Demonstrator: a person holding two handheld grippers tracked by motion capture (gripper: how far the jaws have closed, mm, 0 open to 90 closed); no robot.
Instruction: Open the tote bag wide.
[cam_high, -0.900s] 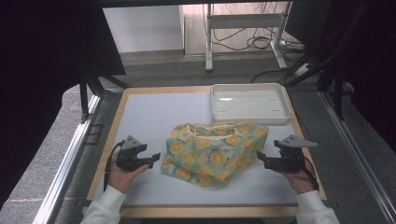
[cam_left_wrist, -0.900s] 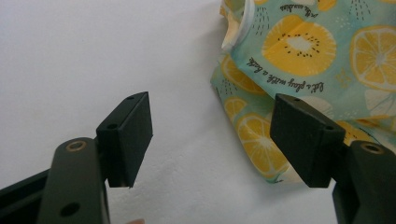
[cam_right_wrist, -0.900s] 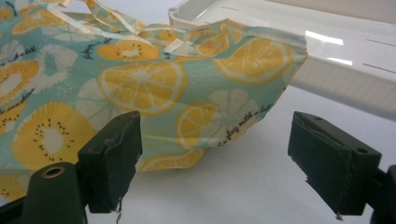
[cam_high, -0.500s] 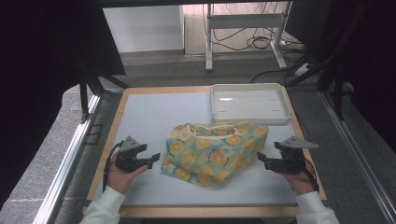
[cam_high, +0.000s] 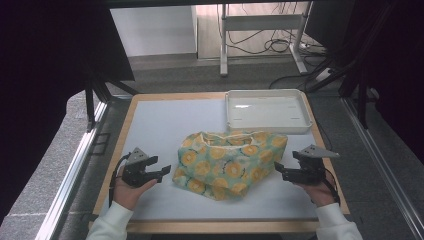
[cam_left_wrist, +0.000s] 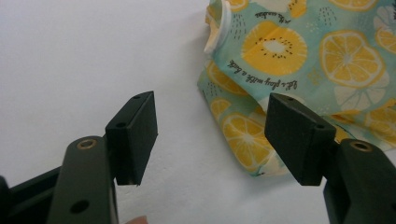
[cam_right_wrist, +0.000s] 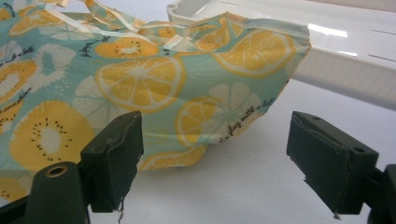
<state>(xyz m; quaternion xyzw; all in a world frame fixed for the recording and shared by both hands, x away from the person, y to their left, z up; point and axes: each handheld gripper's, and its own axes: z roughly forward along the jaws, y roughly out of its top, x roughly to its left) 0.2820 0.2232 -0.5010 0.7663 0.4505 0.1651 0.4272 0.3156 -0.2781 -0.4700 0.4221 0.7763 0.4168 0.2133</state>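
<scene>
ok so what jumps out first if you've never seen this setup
The fruit-print cloth bag, turquoise with orange and lemon slices, lies crumpled in the middle of the white table. An open left gripper and an open right gripper flank it, neither touching it. A white tray sits at the far right, just behind the bag.

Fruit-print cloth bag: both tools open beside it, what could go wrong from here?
1. The bag lies crumpled and layered; the left tool, open at its corner, may pinch one layer only.
2. The white tray sits close behind the bag; the right tool could bump its rim.
3. Loose handles may snag.
</scene>
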